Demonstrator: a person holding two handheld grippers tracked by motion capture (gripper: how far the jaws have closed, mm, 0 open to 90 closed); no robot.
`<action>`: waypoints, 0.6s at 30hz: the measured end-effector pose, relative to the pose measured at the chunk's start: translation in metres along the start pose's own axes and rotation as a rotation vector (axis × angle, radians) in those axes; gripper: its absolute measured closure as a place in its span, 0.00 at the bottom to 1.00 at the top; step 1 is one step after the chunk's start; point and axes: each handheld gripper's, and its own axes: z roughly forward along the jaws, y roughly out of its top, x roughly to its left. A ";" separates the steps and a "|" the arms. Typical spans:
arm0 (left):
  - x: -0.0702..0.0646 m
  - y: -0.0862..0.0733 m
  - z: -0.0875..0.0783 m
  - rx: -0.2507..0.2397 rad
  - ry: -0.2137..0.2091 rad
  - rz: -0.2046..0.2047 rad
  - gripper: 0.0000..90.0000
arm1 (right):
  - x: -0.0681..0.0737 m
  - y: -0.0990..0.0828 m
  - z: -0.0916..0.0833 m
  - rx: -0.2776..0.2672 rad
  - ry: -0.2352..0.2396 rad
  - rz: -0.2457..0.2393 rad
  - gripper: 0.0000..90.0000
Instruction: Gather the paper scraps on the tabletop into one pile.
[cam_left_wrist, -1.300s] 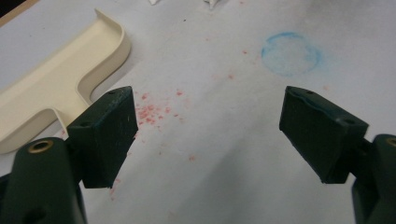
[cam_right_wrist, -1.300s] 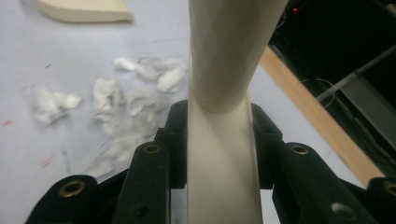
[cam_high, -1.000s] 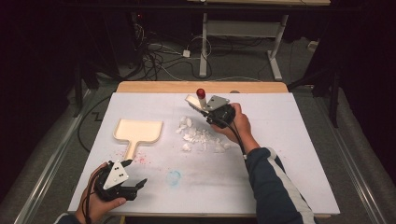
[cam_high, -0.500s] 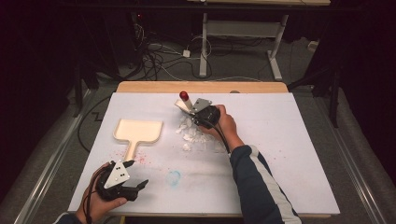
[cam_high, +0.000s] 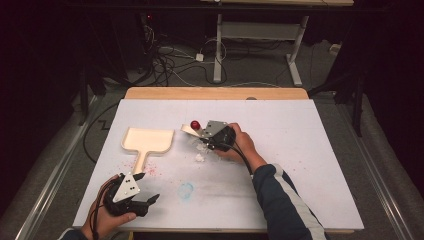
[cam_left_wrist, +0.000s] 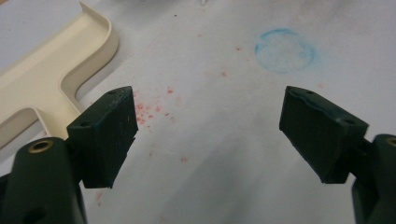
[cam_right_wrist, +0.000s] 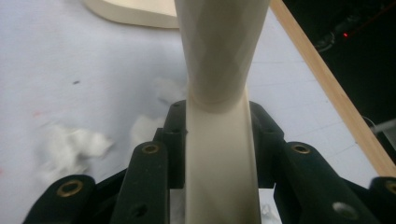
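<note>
Right tongs (cam_high: 201, 136): clamped on the cream handle of a brush (cam_right_wrist: 219, 140); jaws pressed against both flat sides of the handle in the right gripper view.
Brush: handle up between the jaws, widening past them; red knob (cam_high: 195, 124) at its far end in the high view; held low over the middle of the bench (cam_high: 310, 165), just right of the dustpan.
White scraps (cam_right_wrist: 74, 142): loose fluffy bits on the bench sheet, directly under and beside the right tongs; one piece (cam_high: 199, 158) just nearer the person.
Dustpan (cam_high: 148, 141): cream, flat on the bench left of the scraps, handle toward the person; corner and handle (cam_left_wrist: 56, 84) at upper left of the left gripper view.
Left tongs (cam_high: 148, 188): wide apart, nothing between the jaws; held low at the near left of the bench, well apart from the brush.
Marks on sheet: blue ring (cam_left_wrist: 286, 50) ahead of the left tongs; red specks (cam_left_wrist: 149, 109) near the dustpan handle.
Right hand (cam_high: 242, 145): wrapped around the gripper body, dark sleeve with pale stripe behind.
</note>
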 end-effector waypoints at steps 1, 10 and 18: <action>0.000 0.000 0.000 0.002 0.000 0.002 0.21 | 0.001 -0.002 -0.004 -0.014 0.017 0.009 0.74; -0.003 0.002 0.001 0.015 0.000 0.007 0.21 | 0.007 -0.020 -0.039 -0.052 0.121 -0.063 0.75; -0.004 0.004 0.001 0.013 0.002 0.008 0.21 | 0.003 -0.026 -0.054 -0.062 0.082 -0.070 0.75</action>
